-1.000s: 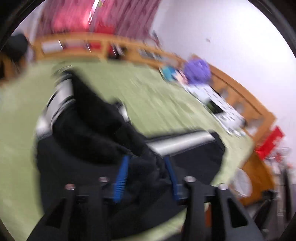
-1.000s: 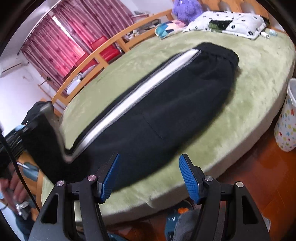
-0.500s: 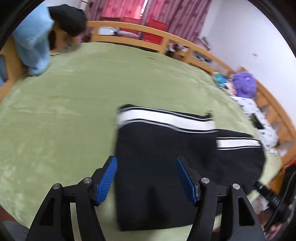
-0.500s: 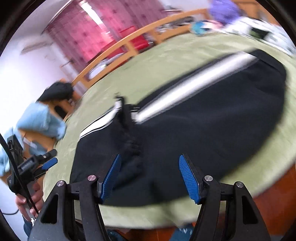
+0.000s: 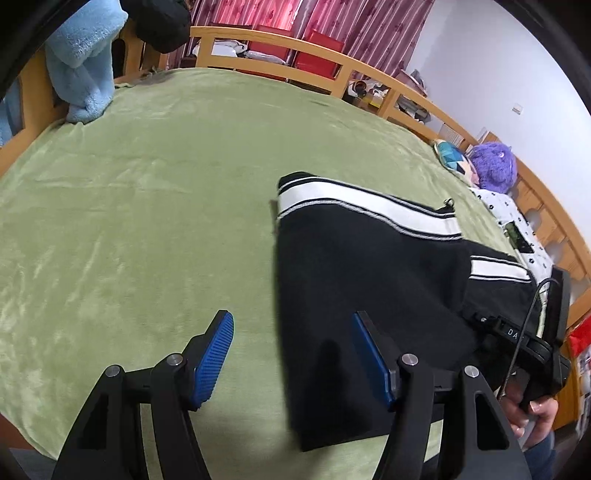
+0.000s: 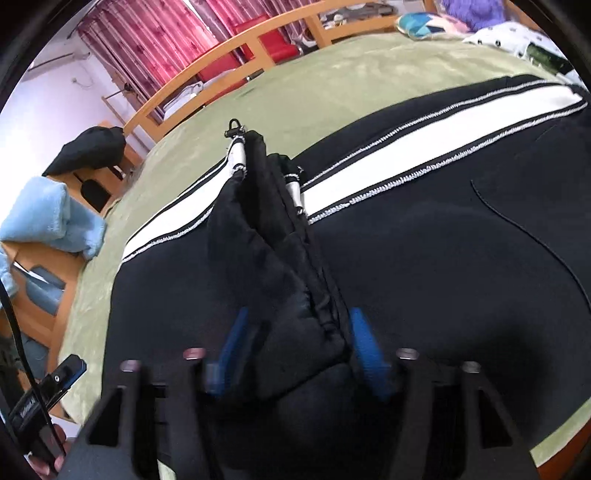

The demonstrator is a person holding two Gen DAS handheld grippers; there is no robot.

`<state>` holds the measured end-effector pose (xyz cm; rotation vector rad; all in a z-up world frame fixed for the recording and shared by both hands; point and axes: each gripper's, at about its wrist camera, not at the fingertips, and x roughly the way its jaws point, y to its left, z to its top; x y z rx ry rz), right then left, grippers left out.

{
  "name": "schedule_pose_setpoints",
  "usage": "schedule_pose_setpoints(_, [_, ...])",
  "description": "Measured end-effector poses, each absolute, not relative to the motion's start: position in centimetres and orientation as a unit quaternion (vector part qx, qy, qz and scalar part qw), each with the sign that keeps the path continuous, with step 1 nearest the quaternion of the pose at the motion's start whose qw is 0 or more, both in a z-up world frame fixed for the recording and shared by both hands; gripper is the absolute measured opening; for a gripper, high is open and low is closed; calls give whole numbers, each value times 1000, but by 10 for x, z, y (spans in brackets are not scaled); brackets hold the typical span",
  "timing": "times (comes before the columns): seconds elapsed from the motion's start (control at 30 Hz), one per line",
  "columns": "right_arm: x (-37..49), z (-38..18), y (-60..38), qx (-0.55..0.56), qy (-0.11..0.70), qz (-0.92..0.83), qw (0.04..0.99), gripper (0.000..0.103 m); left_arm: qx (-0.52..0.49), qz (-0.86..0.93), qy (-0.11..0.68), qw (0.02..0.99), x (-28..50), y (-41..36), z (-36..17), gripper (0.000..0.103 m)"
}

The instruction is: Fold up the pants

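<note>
Black pants [image 5: 351, 277] with a white side stripe lie folded over on the green bed cover [image 5: 129, 221]. My left gripper [image 5: 293, 339] hovers open over the fold's left edge, which runs between its blue pads without touching them. In the right wrist view, the pants [image 6: 443, 258] have a raised ridge of bunched fabric [image 6: 288, 295] where the leg ends lie on the upper part. My right gripper [image 6: 299, 339] straddles that ridge and its jaws are closing. The right pad is at the fabric and the left pad is blurred, a little off it.
A wooden rail [image 5: 295, 40] rings the bed. A blue towel [image 5: 85, 62] and a dark garment [image 5: 159, 22] hang on it at the far left. A purple plush [image 5: 493, 166] and a patterned pillow [image 5: 506, 210] lie at the far right. Bare green cover stretches left of the pants.
The left gripper let go of the black fabric, opened and drew back to the fold's near edge. The right gripper came in over the bunched ridge and its jaws narrowed.
</note>
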<state>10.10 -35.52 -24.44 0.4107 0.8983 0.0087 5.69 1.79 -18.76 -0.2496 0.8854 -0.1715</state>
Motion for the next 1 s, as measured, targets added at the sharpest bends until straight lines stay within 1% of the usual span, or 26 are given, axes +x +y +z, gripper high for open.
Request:
schedule_pose_setpoints(0.03, [98,-244,-353,188,426,-8,885,32,-132,-81,427,891,58,23,-189,64])
schedule_pose_setpoints(0.13, [95,-243,-357,215,421,-15,881,28,-182,-94,431,879,61,38,-190,64])
schedule_pose_setpoints(0.27, [96,-234,-365,257,424,-13,868,25,-222,-96,421,874,59,52,-185,64])
schedule_pose_setpoints(0.37, [91,-216,-366,260,410,-4,874,22,-231,-106,430,867,60,50,-185,66])
schedule_pose_setpoints(0.43, [83,-201,-366,258,399,2,880,18,-237,-110,429,865,59,50,-183,67])
schedule_pose_setpoints(0.57, [63,-170,-368,232,365,11,901,17,-229,-103,430,867,59,44,-180,68])
schedule_pose_setpoints(0.67, [54,-181,-369,206,382,3,901,17,-215,-97,433,870,59,38,-179,70])
schedule_pose_setpoints(0.7, [52,-191,-372,209,397,7,894,17,-208,-91,435,871,60,36,-180,70])
schedule_pose_setpoints(0.73, [53,-209,-371,209,422,10,882,22,-206,-86,436,872,60,36,-181,70])
schedule_pose_setpoints(0.77, [55,-224,-371,205,443,-1,873,23,-205,-79,435,873,60,36,-182,70])
schedule_pose_setpoints(0.8, [55,-229,-371,202,446,-5,872,28,-205,-71,436,874,61,37,-183,70])
schedule_pose_setpoints(0.87, [54,-224,-372,198,436,-3,878,34,-203,-67,434,875,62,39,-185,70])
schedule_pose_setpoints(0.93, [52,-213,-376,208,429,16,879,45,-196,-61,431,879,63,39,-186,70])
schedule_pose_setpoints(1.0, [47,-198,-387,223,405,18,887,52,-188,-67,427,882,63,35,-187,70])
